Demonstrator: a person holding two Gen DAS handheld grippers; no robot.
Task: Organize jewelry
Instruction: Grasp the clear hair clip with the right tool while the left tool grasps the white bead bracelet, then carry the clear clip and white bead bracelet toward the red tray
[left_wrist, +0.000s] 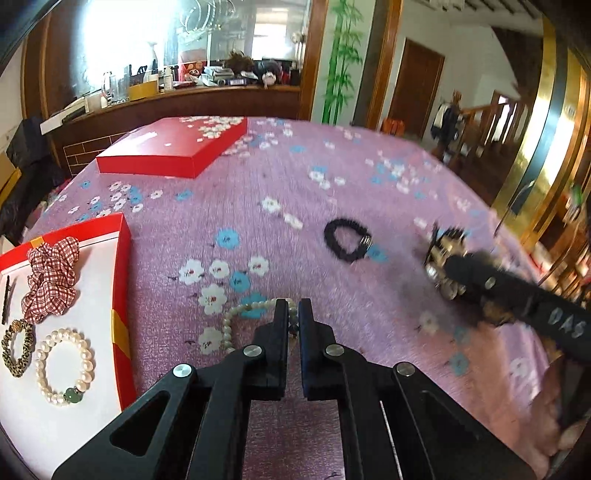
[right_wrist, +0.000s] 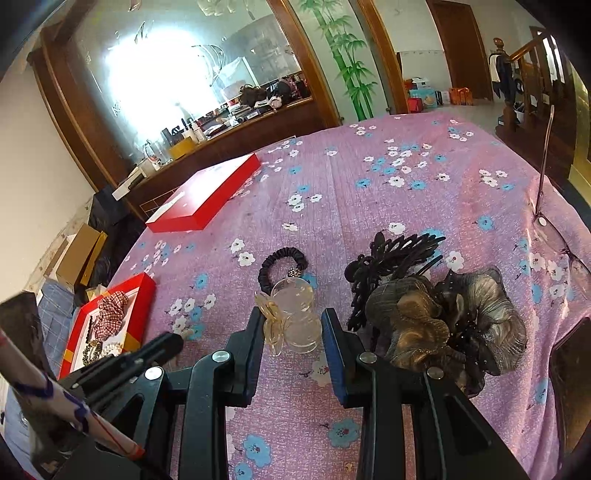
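My left gripper (left_wrist: 293, 307) is shut on a white pearl bracelet (left_wrist: 236, 319) lying on the pink flowered cloth; the beads pass between its tips. To its left, an open red box (left_wrist: 122, 273) holds a checked scrunchie (left_wrist: 51, 275), a leopard hair tie (left_wrist: 16, 350) and a pearl bracelet with a green bead (left_wrist: 64, 365). My right gripper (right_wrist: 291, 313) is shut on a clear amber hair clip (right_wrist: 295, 317). In the left wrist view, its black finger (left_wrist: 476, 275) shows blurred at the right. A black hair tie (right_wrist: 282, 264) lies just beyond the clip.
The red box lid (right_wrist: 207, 195) lies far left on the table. A black claw clip (right_wrist: 388, 258) and bronze-and-black scrunchies (right_wrist: 443, 321) sit right of my right gripper. Glasses (right_wrist: 550, 229) lie near the right edge. A wooden counter stands behind the table.
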